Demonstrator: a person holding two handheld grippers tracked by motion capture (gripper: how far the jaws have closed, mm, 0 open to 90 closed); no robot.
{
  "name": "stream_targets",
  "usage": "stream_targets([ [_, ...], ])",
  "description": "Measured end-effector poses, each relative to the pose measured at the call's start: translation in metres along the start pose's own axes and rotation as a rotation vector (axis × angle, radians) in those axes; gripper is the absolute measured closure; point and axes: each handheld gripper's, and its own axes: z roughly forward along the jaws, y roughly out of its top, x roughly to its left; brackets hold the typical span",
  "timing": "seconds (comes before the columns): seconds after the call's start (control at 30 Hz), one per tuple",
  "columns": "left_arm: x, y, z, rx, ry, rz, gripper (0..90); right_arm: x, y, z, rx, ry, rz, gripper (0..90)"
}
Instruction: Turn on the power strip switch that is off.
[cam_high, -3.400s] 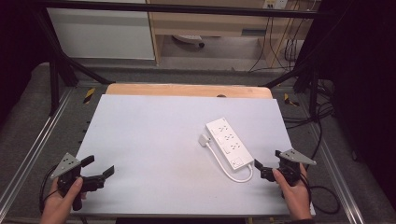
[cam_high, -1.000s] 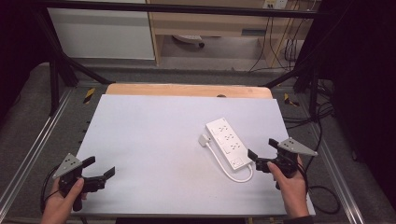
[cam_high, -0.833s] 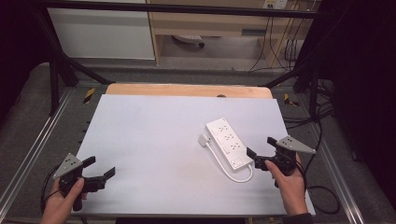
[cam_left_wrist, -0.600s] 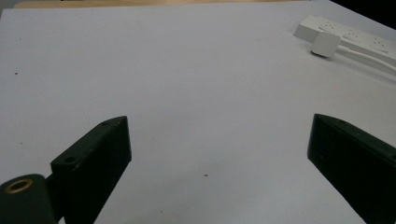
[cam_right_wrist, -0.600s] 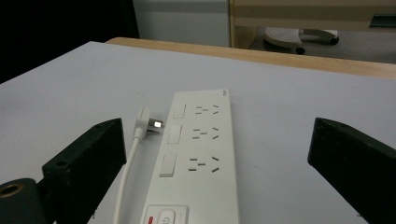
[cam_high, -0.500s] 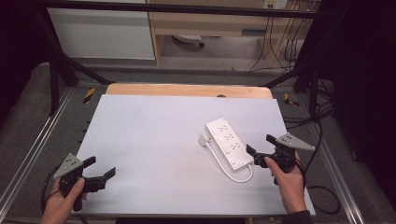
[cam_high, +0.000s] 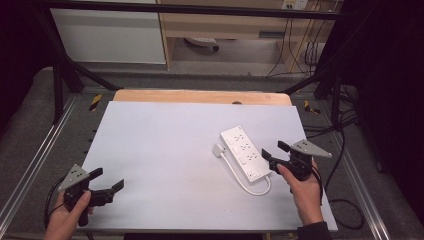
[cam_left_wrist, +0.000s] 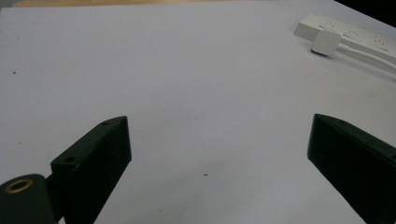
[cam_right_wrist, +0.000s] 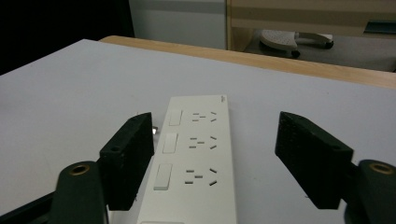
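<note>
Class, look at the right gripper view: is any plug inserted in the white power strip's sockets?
No: the white plastic power strip shows three socket sets, all empty.

"Any writing you can read on the power strip (cam_right_wrist: 194, 158)?"

"None. A small mark sits at its far corner, beyond the sockets, too tiny to make out."

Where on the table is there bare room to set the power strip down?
The white table is bare from its left edge across to the power strip, and along the far wooden edge. Crowded: the right near corner, with the strip, its cord, plug and right gripper. The left gripper takes the near left corner.
</note>
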Motion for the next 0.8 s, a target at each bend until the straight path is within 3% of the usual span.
stream_targets([
  [0.4, 0.000, 0.000, 0.000, 0.001, 0.003, 0.000, 6.3, 0.008, -0.002, 0.009, 0.013, 0.016, -0.041, 55.4],
  [0.8, 0.000, 0.000, 0.000, 0.002, 0.002, 0.000, 6.3, 0.009, -0.010, 0.019, 0.012, 0.025, -0.025, 75.7],
])
